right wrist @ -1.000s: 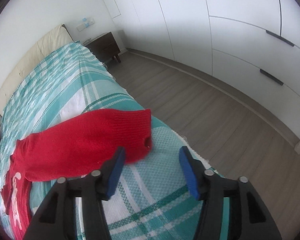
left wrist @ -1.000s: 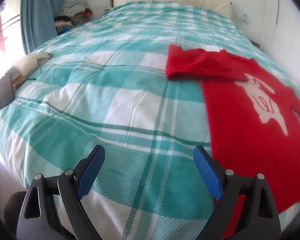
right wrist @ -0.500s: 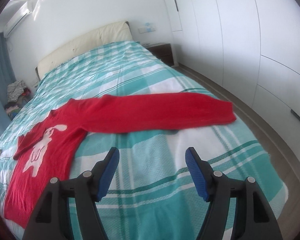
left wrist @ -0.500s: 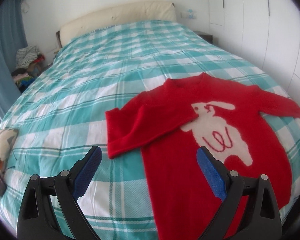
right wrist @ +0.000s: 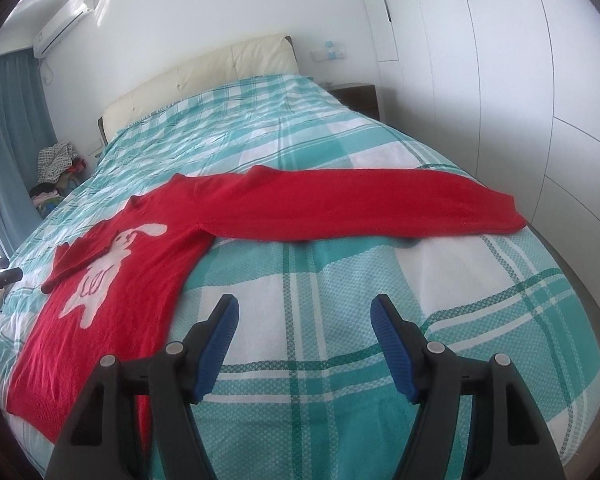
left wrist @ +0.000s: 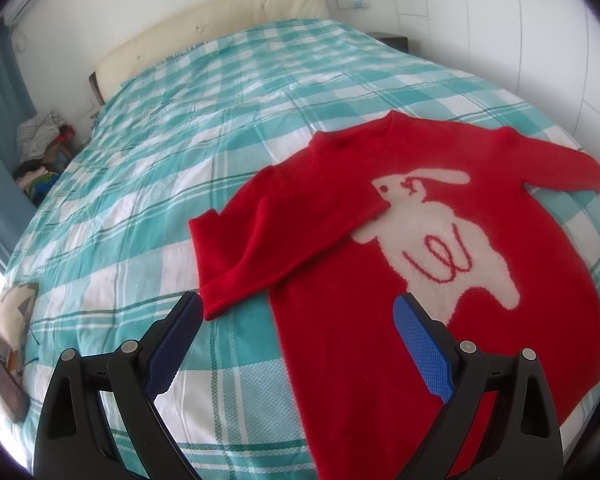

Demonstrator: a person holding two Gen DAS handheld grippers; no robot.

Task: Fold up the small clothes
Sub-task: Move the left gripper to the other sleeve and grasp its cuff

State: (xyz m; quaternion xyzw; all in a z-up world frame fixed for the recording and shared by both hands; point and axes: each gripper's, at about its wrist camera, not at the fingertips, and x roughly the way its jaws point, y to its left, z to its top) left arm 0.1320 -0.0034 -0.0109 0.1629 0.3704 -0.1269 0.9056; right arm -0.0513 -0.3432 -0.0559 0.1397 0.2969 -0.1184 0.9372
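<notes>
Daylight floods in from my left, and it blows out to pure white at that edge in both wrist views. Everything else is bright and sharp with soft shadows and no blur. The fisheye bends the teal-and-white checked bedspread (left wrist: 188,160) and leaves dark vignetted corners.

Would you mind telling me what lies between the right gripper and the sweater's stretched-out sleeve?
Only bare checked bedspread lies between the right gripper and the sleeve, as the right wrist view shows.
</notes>
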